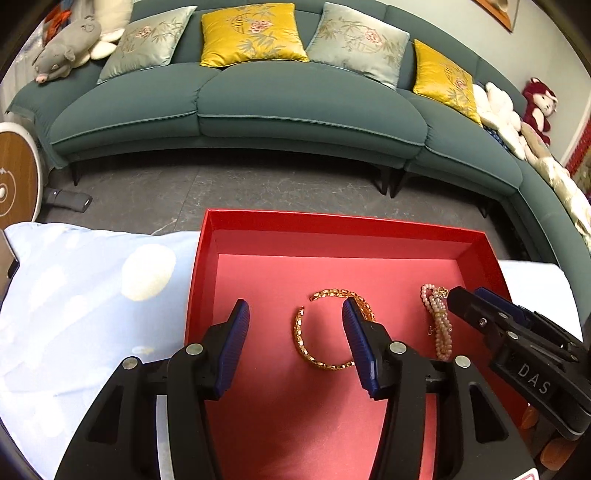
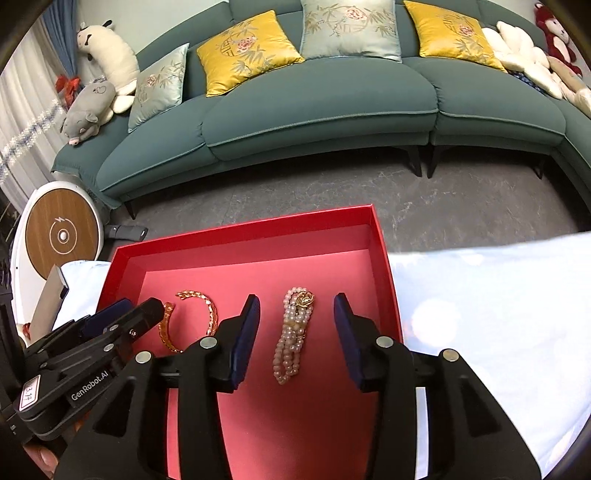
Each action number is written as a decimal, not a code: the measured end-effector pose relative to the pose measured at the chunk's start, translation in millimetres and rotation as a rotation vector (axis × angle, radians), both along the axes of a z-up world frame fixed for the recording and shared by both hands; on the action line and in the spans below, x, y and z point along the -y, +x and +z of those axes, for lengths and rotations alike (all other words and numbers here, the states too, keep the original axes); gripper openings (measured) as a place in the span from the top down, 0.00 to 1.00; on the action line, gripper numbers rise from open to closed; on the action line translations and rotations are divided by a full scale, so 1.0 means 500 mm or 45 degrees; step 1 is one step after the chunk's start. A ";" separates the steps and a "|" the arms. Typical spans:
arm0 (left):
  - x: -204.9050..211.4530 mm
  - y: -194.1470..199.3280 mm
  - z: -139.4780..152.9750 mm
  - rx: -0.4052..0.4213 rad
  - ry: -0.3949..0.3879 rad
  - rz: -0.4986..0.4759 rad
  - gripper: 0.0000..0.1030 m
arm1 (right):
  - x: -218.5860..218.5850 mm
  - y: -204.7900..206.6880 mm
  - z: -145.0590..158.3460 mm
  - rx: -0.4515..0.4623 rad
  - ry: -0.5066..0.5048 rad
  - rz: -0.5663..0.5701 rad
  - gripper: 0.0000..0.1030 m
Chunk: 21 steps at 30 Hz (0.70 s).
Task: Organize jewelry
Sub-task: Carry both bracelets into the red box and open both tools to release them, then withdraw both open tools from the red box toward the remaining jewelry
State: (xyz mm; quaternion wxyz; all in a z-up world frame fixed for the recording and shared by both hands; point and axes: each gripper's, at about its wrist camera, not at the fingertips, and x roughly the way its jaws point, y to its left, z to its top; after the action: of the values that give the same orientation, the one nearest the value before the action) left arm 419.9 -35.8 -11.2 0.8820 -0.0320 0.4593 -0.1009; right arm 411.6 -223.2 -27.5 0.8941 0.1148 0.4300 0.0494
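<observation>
Where right view sees, rose clasp (image 2: 305, 298).

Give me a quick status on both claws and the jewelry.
Left claw open over gold chain bracelet. Right claw open astride pink pearl bracelet. Both pieces lie in red cardboard tray. Nothing blocking.

A home living room: a long green sofa (image 1: 236, 99) with yellow and grey cushions (image 1: 251, 33), plush toys (image 2: 88, 118) at its ends, grey floor (image 1: 258, 188)

The left gripper (image 1: 295, 325) and the right gripper (image 2: 295, 317) hover side by side, fingers spread wide, gripping nothing.
</observation>
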 end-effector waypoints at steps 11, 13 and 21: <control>0.007 -0.075 0.029 0.079 0.009 0.003 0.51 | 0.041 -0.078 0.004 0.016 0.013 -0.133 0.61; -0.002 -0.108 0.062 0.134 0.006 0.010 0.51 | 0.052 -0.101 0.028 0.072 0.011 -0.152 0.61; -0.065 -0.286 0.144 0.157 0.012 0.060 0.44 | 0.072 -0.273 0.177 0.228 -0.126 -0.067 0.57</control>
State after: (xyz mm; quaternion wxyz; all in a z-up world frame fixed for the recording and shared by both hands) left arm 276.8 -3.4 60.8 0.9108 -0.0326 0.4038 -0.0797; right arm 274.9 -259.4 60.9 0.9346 0.0769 0.3470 0.0147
